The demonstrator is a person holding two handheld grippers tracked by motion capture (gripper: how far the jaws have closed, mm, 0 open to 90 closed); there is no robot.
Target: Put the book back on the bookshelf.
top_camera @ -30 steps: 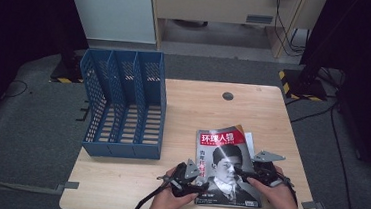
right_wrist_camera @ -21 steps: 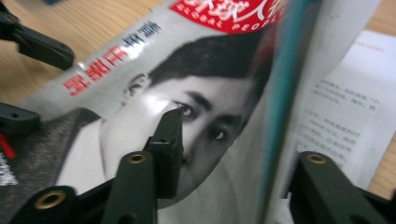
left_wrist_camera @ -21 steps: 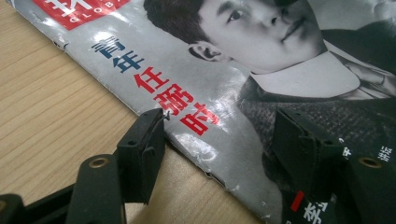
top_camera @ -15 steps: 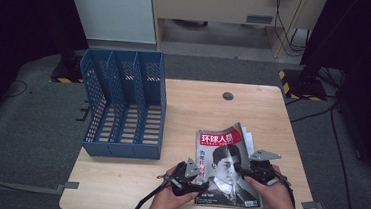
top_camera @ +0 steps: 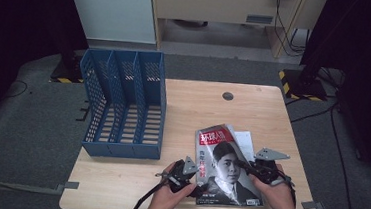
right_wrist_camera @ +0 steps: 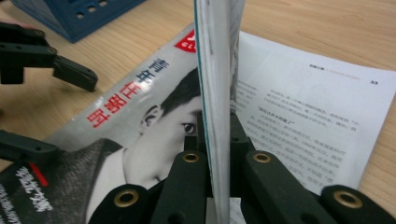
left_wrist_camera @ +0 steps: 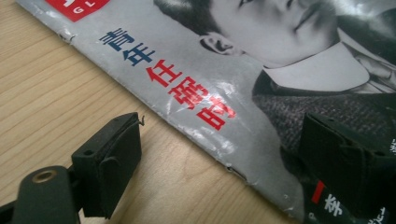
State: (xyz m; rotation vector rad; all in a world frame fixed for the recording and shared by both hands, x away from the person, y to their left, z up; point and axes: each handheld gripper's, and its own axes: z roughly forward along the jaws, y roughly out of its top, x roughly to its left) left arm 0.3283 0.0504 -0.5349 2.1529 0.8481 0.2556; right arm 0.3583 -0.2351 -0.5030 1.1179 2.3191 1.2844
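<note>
A light wooden table (top_camera: pixel 131 190) is shown with a glossy portrait-cover magazine (top_camera: pixel 221 162) at its near right. Its right edge is clamped by the right gripper (top_camera: pixel 245 165), just closed; the left gripper (top_camera: pixel 198 178), jaws just opened apart, straddles its left edge.

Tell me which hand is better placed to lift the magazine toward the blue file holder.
Probably the right. The right gripper is clamped on the magazine pages at its edge, while the left gripper has open jaws straddling the spine edge, gripping nothing.

magazine (top_camera: pixel 226 165) on table (top_camera: pixel 253 105) | file rack (top_camera: pixel 123 104) left of magazine
</note>
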